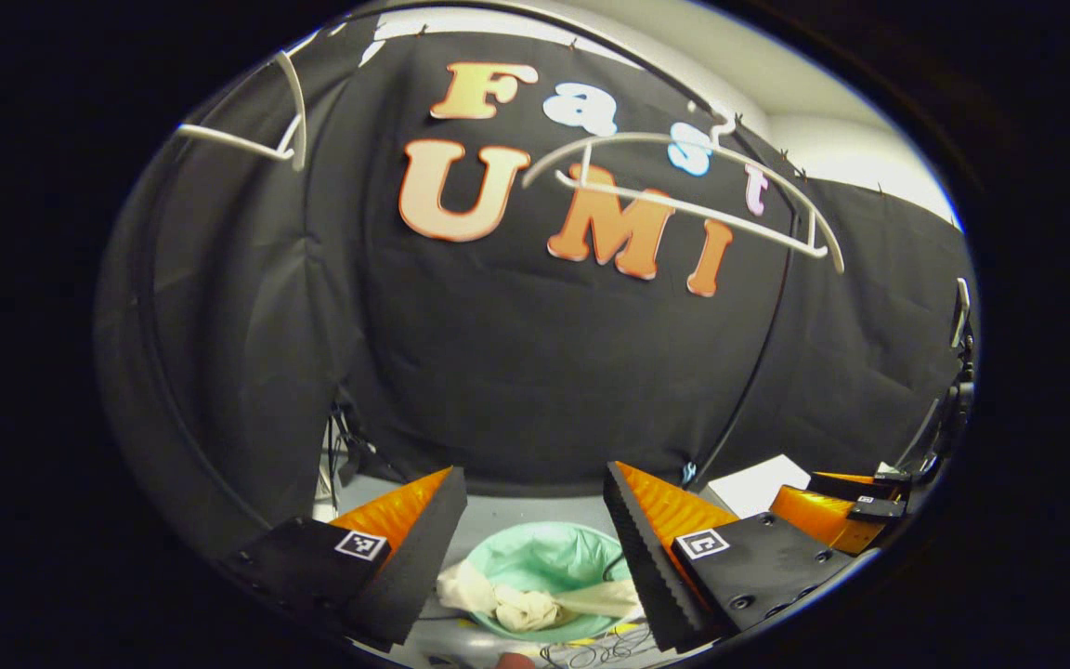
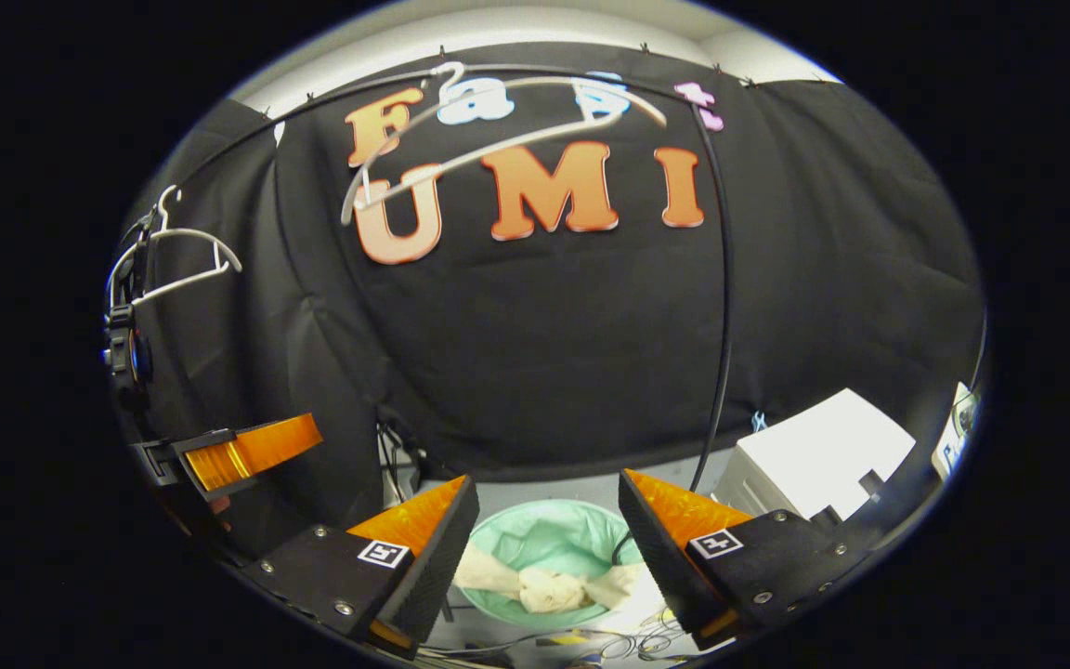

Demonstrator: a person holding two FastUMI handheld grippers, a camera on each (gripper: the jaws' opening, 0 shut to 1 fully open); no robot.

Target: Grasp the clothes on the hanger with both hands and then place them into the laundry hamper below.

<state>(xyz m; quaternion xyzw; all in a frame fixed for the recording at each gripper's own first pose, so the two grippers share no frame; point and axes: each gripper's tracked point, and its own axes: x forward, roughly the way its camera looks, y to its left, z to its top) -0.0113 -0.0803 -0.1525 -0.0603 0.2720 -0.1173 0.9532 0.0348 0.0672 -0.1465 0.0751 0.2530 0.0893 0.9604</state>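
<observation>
No readable text, brand or number stands on any object here. Each black gripper finger base carries a small square black-and-white marker tag (image 1: 701, 544) bearing a coded pattern rather than letters; in the right gripper view such tags (image 2: 717, 543) sit at the lower centre of the frame.

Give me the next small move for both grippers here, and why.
Probably just lift both away and stop. The cream garment already lies in the green hamper, part draped over its rim; the white hanger hangs bare. Left gripper and right gripper are open, holding nothing.
</observation>
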